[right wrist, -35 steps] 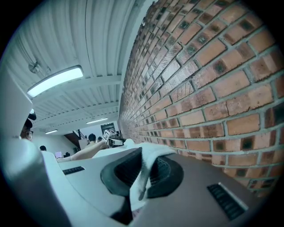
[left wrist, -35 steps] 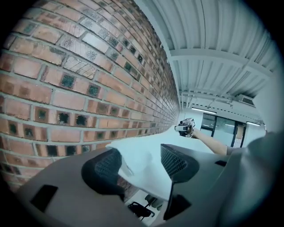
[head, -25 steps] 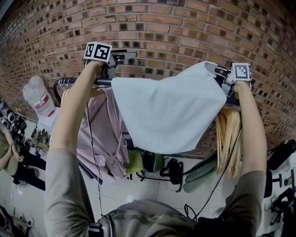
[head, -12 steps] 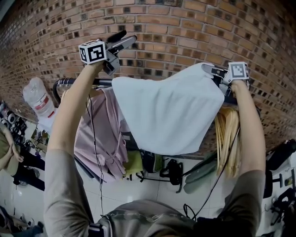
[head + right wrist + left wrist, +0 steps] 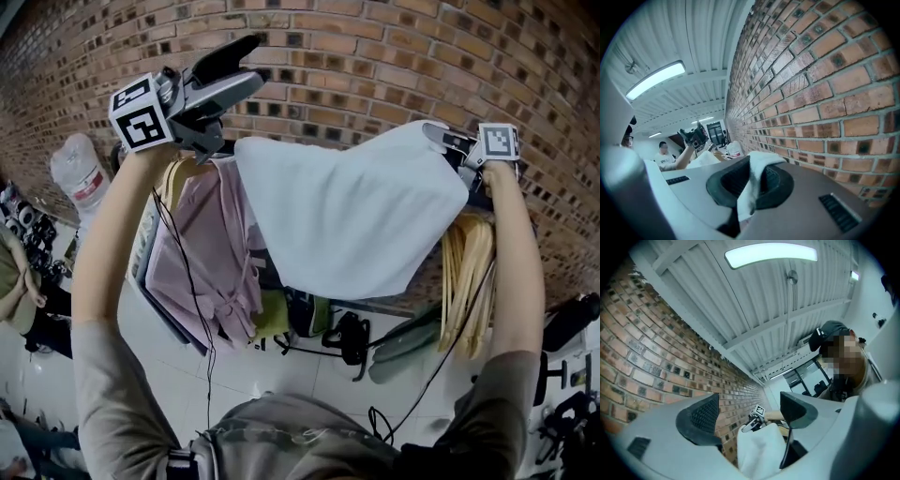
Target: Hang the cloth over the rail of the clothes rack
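Note:
A pale blue cloth (image 5: 347, 216) hangs spread over the clothes rack's rail (image 5: 228, 147), which is mostly hidden behind it. My right gripper (image 5: 433, 133) is shut on the cloth's upper right corner; in the right gripper view that white corner (image 5: 752, 180) is pinched between the dark pads. Up at the left, clear of the cloth, my left gripper (image 5: 251, 62) is raised with its jaws apart and nothing between them. The left gripper view shows its open pads (image 5: 704, 416), with the cloth (image 5: 757, 451) and the right gripper (image 5: 753, 423) beyond.
A brick wall (image 5: 375, 56) stands close behind the rack. A pink garment (image 5: 211, 253) hangs left of the cloth and wooden hangers (image 5: 464, 272) hang at the right. A water bottle (image 5: 80, 178), bags (image 5: 342, 342) and a seated person (image 5: 14, 300) are below.
My left gripper has lifted away from the rail, up and to the left, with its jaws apart. The right gripper has stayed shut on the cloth's corner. The cloth has barely shifted.

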A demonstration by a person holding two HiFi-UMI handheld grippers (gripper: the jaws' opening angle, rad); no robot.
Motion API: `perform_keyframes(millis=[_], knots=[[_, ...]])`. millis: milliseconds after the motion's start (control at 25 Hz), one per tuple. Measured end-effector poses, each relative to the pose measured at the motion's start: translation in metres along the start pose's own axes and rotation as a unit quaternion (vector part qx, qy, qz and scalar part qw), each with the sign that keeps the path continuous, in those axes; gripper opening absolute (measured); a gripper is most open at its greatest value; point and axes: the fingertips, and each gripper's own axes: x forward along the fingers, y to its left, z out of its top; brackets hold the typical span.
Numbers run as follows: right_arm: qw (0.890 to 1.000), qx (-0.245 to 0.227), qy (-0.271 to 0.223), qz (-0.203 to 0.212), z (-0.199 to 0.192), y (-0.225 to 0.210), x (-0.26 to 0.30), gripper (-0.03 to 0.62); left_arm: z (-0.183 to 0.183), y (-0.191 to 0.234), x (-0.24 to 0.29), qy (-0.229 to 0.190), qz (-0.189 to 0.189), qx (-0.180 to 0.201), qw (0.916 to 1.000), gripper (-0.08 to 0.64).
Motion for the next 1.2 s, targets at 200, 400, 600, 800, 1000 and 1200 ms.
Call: perform_keyframes(millis=[200, 400, 600, 800, 1000, 1200], knots=[[1.0, -0.005, 0.01, -0.016, 0.001, -0.007, -0.002, 0.018, -0.042, -0.072, -0.044, 0.04, -0.046, -0.041, 0.9973, 0.423], [1.0, -0.004, 0.015, 0.008, -0.003, 0.002, 0.004, 0.018, -0.115, -0.091, -0.09, 0.089, 0.008, -0.097, 0.9913, 0.423], [1.0, -0.011, 0.017, 0.012, -0.004, 0.005, 0.004, 0.018, -0.17, -0.058, -0.133, 0.051, 0.137, -0.204, 0.968, 0.423], [1.0, -0.014, 0.012, 0.023, -0.003, 0.011, 0.003, 0.018, -0.211, -0.055, -0.129, 0.07, 0.108, -0.275, 0.9529, 0.423], [0.999, -0.022, 0.015, 0.027, -0.004, 0.014, 0.006, 0.018, -0.229, -0.066, -0.099, 0.1, 0.045, -0.299, 0.948, 0.422], [0.999, -0.018, 0.014, 0.025, -0.005, 0.013, 0.006, 0.018, -0.24, -0.069, -0.09, 0.13, 0.015, -0.306, 0.943, 0.258]])
